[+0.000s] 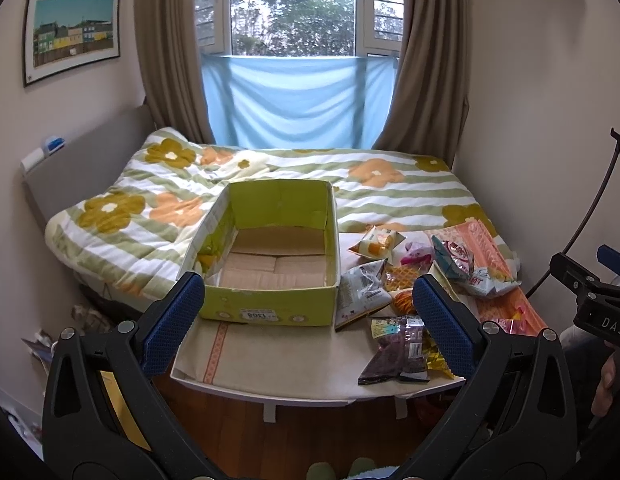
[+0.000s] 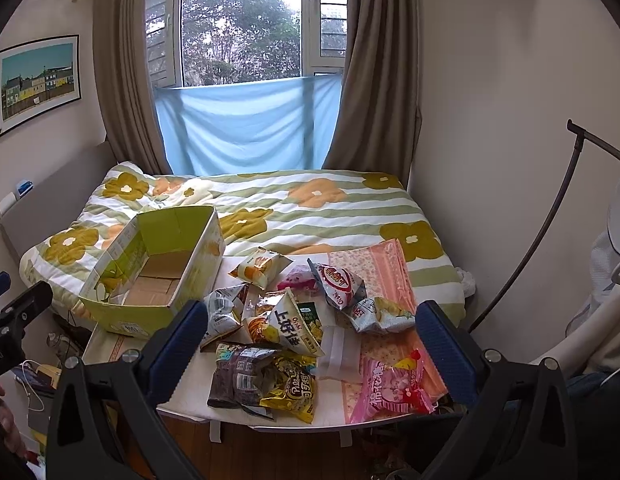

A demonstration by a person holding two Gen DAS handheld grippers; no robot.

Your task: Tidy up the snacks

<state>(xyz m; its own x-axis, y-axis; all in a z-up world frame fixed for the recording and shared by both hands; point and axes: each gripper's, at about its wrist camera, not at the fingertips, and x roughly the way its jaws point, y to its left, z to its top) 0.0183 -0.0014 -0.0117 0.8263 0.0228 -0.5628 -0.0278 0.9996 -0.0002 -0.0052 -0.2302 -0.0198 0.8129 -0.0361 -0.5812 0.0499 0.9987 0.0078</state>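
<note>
We have both grippers hovering in front of the small table (image 2: 121, 346), nothing gripped. Left gripper (image 1: 310, 312): jaws spread wide, blue pads (image 1: 173, 320) empty, pointing at the green cardboard box (image 1: 269, 304). Right gripper (image 2: 310, 332): also wide open and empty, framing the snack pile. The box sits on the table's left side, open top, empty inside, bare cardboard floor showing; a label is on its near wall. Snacks all lie loose on the table right of the box, none in it. We see a dark brown packet (image 2: 239, 380) at the near edge, a yellow packet (image 2: 289, 392) touching it on its right, a pink candy bag (image 2: 390, 384) further right on the pink cloth (image 2: 390, 272). Behind those: a white-green chip bag (image 2: 297, 324), a grey-white bag (image 2: 221, 316) near the box corner, a red-white bag (image 2: 338, 284), a white-orange bag (image 2: 257, 268) farthest back, and a small pink pack (image 2: 297, 276) beside it. The table butts against the bed with the floral duvet (image 2: 269, 200). From the left wrist camera, the right gripper's body shows at the right edge.
</note>
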